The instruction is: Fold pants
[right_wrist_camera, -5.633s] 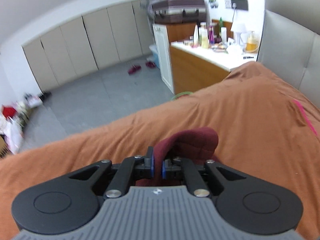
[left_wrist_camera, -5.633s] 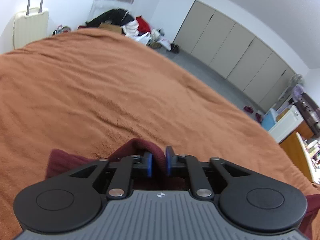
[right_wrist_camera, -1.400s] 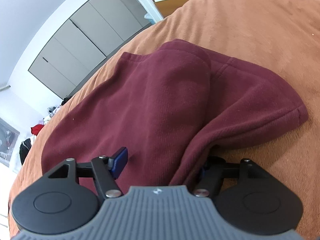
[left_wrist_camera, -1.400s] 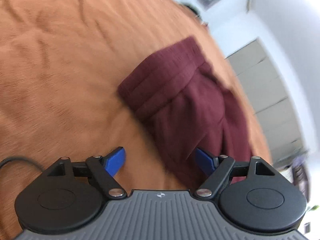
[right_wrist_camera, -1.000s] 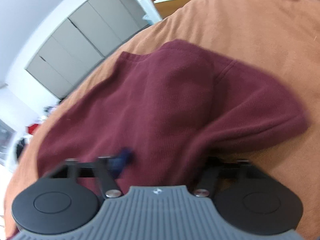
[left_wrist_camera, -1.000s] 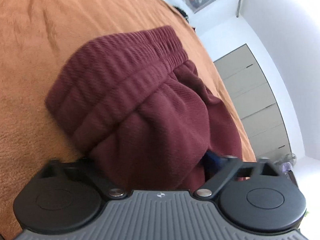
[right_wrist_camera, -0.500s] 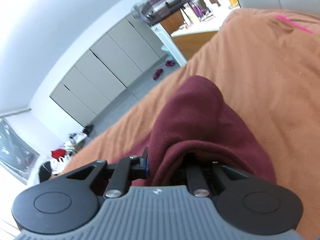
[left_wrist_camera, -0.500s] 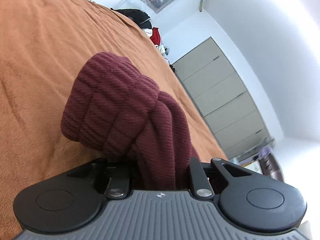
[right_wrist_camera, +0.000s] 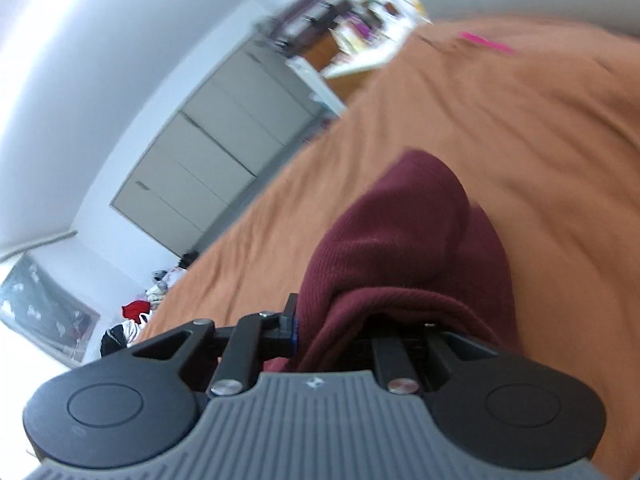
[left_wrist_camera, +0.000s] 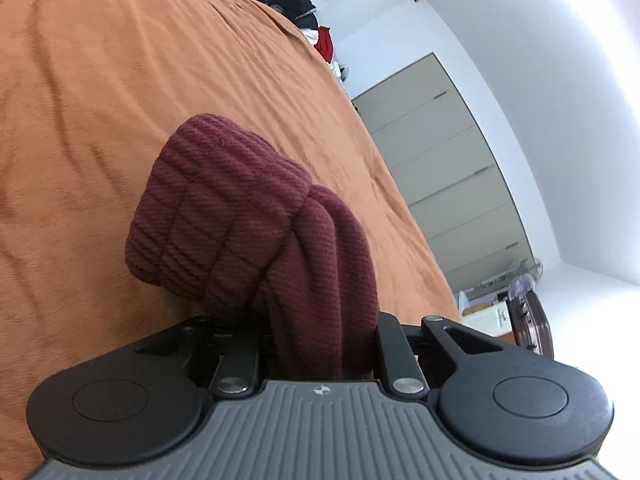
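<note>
The dark red pants (left_wrist_camera: pixel 248 224) are bunched over the orange bedspread (left_wrist_camera: pixel 100 92). My left gripper (left_wrist_camera: pixel 320 336) is shut on a thick fold with the ribbed waistband; the cloth hides its pads. In the right wrist view my right gripper (right_wrist_camera: pixel 336 328) is shut on another fold of the pants (right_wrist_camera: pixel 400 248), lifted above the bedspread (right_wrist_camera: pixel 540 140). One blue pad edge (right_wrist_camera: pixel 294 326) shows at the left; the other is hidden under cloth.
Grey wardrobe doors (left_wrist_camera: pixel 452 168) line the far wall. A pile of clothes (left_wrist_camera: pixel 316 36) lies past the bed's far end. A wooden desk with clutter (right_wrist_camera: pixel 352 44) stands beside the bed. A pink strip (right_wrist_camera: pixel 484 42) lies on the bedspread.
Both grippers, open 1.4 s ago over the flat pants, closed on folds of cloth and have lifted them off the bedspread. The right view has tilted and blurred with motion.
</note>
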Motion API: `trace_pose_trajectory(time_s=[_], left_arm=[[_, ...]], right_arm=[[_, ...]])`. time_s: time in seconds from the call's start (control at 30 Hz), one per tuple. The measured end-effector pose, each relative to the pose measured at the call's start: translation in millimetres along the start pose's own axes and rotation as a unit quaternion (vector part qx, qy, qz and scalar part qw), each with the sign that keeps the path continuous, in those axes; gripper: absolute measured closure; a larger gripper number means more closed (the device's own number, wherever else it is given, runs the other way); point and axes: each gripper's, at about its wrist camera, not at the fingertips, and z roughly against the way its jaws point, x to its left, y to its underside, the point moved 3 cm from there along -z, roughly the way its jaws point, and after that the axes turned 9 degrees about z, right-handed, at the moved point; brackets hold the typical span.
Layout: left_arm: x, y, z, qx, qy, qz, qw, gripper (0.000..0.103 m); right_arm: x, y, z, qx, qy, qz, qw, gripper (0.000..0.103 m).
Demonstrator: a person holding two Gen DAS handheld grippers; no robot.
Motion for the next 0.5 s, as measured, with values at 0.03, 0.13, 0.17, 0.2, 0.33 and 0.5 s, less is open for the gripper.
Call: trace_pose_trajectory(time_s=[0.03, 0.13, 0.17, 0.2, 0.33, 0.5], left_arm=[[0.3, -1.6, -2.8, 0.004, -0.003, -0.003, 1.0, 0.085], [11.1, -0.9, 1.2, 0.013, -0.015, -0.007, 0.9998, 0.085], [16.8, -2.1, 1.1, 0.016, -0.017, 0.0, 0.9997, 0.085], [21.3, -3.1, -0.8, 0.021, -0.019, 0.005, 0.9996, 0.085], [29.8, -1.1, -6.3, 0.031, -0.032, -0.016, 0.9989, 0.085], [45.1, 3.5, -17.2, 0.065, -0.073, -0.036, 0.9945, 0.083]], right_arm=[[-5.1, 8.7, 9.2, 0.006, -0.002, -0.016, 1.0, 0.092], [-13.9, 34.6, 31.2, 0.011, 0.02, -0.011, 1.0, 0.092], [-17.8, 41.9, 34.1, 0.018, 0.027, -0.006, 0.999, 0.092], [-23.2, 47.1, 36.2, 0.024, 0.028, -0.008, 0.999, 0.092], [-37.2, 61.9, 30.3, 0.033, 0.041, -0.001, 0.999, 0.092], [-42.5, 74.2, 5.4, 0.041, 0.071, 0.046, 0.996, 0.092]])
